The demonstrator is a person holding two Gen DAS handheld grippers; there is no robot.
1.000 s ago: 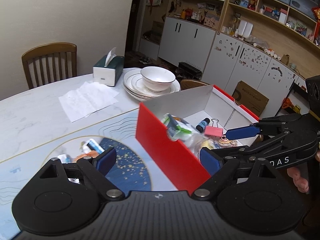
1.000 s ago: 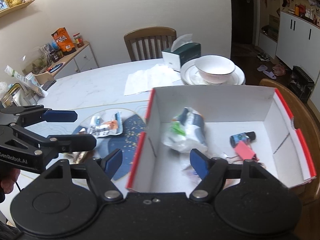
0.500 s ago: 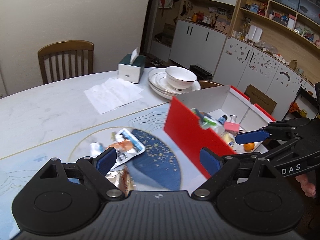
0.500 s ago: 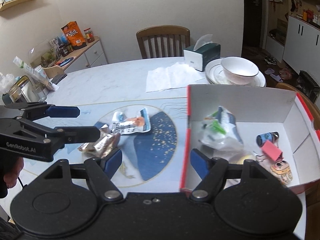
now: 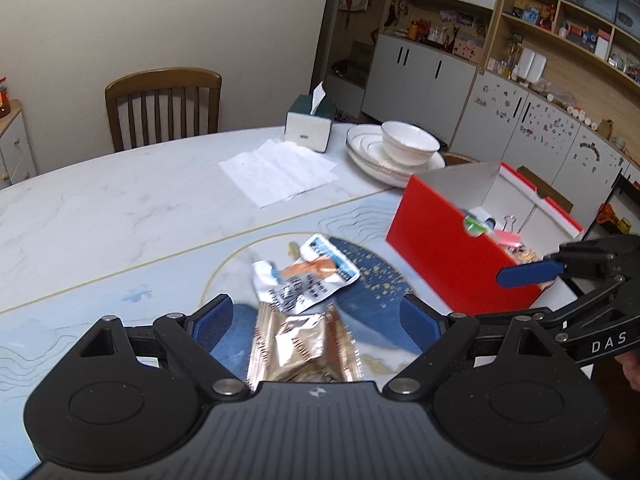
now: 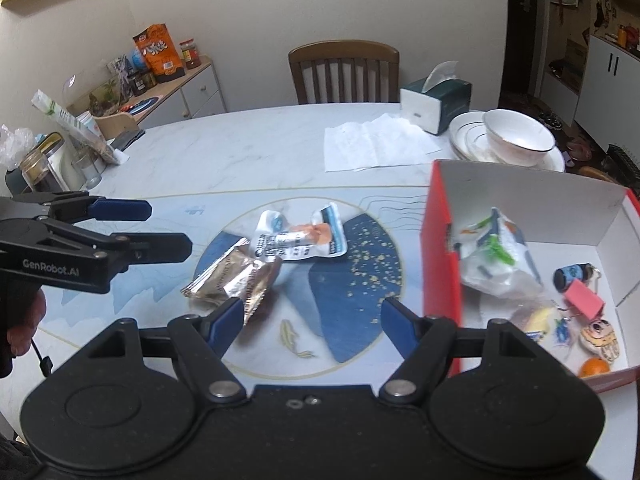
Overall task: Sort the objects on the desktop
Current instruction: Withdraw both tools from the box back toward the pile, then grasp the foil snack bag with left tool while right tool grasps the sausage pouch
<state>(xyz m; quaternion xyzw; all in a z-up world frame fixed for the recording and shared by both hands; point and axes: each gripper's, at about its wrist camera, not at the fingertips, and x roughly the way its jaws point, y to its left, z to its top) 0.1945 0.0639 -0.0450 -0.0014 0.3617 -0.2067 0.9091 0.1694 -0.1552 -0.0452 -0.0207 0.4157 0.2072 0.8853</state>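
Note:
A brown foil wrapper [image 5: 304,346] [image 6: 236,278] and a white-and-blue snack packet [image 5: 306,276] [image 6: 300,236] lie on the round blue mat on the table. My left gripper [image 5: 316,320] is open and empty, just above the foil wrapper; it also shows in the right wrist view [image 6: 156,228]. My right gripper [image 6: 312,320] is open and empty over the mat, beside the red box [image 6: 440,264] [image 5: 444,256]. The box holds a crumpled packet [image 6: 496,256], a pink clip [image 6: 584,300], a small bottle [image 6: 572,274] and other small items.
A tissue box [image 5: 309,122], flat white paper [image 5: 278,170], and stacked plates with a bowl [image 5: 404,148] sit at the table's far side. A wooden chair [image 5: 164,106] stands behind. Jars and bags [image 6: 76,152] crowd the table's left edge.
Both grippers have pulled back and swung left, away from the red box and over the mat. The two wrappers have come into view. Both stay open.

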